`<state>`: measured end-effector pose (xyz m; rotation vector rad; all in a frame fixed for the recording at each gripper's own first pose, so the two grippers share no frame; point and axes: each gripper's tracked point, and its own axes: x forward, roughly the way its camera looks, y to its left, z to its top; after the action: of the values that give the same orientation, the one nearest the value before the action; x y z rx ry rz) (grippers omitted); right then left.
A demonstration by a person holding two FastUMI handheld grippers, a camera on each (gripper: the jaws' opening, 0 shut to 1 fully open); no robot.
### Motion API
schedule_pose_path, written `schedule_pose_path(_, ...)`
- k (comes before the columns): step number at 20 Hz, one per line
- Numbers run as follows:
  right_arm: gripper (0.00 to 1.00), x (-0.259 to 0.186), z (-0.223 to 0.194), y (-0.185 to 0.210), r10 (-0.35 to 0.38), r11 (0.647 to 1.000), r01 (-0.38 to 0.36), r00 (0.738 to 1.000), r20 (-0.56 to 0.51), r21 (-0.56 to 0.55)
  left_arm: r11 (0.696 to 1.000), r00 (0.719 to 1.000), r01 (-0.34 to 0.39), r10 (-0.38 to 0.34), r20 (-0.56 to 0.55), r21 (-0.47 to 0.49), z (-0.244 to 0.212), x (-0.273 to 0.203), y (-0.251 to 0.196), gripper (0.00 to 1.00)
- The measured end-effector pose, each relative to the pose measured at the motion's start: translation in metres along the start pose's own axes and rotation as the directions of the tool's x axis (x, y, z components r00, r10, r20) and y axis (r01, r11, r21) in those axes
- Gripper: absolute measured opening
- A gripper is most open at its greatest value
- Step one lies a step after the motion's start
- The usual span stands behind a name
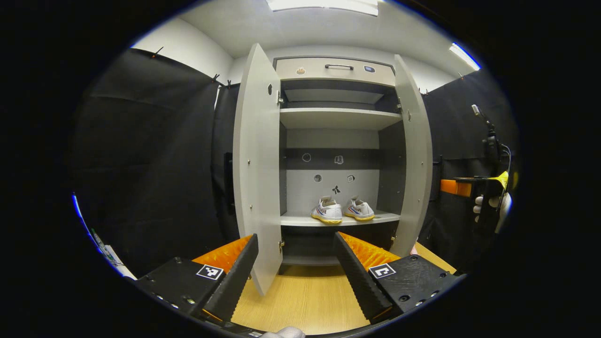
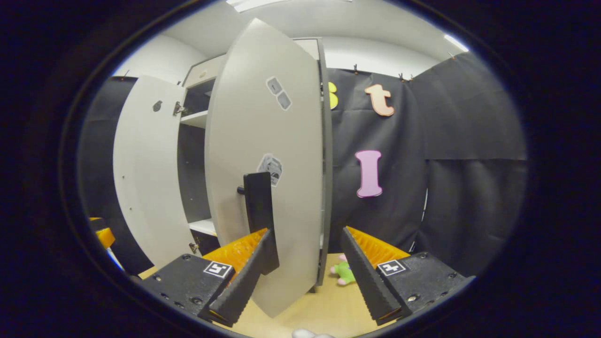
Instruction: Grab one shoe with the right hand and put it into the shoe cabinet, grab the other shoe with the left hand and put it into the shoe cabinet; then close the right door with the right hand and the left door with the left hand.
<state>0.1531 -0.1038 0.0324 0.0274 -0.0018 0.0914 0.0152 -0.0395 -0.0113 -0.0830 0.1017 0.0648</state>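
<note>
With jaws spread, right door (image 2: 267, 155) between them.

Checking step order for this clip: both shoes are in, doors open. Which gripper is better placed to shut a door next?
Right, likely. Its open gripper sits at the right door, the door's edge between its fingers. The left gripper, also open, faces the shoes on the shelf from farther back, the left door to its side.
</note>
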Motion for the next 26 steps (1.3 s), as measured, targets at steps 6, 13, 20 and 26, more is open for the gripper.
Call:
schedule_pose_path(6,0.94,0.006,0.008,0.061,0.091,0.996,-0.091,0.996,0.022,0.013,1.0,1.0,-0.013,0.013,0.0,0.001,0.003,-0.003,0.012,0.97)
schedule_pose_path(13,0.99,-0.024,0.011,0.08,0.083,0.997,-0.083,0.996,0.023,0.008,1.0,1.0,0.002,-0.002,0.01,-0.01,0.006,-0.004,0.029,0.96)
schedule_pose_path(20,0.99,-0.077,-0.008,0.107,0.069,0.997,-0.069,0.998,-0.004,-0.016,0.997,0.997,-0.069,0.068,0.043,0.029,0.019,0.016,0.098,0.96)
schedule_pose_path(26,0.99,-0.118,-0.044,0.135,0.06,0.997,-0.063,0.995,-0.083,-0.034,0.991,0.989,-0.128,0.125,0.08,0.031,0.036,0.061,0.164,0.96)
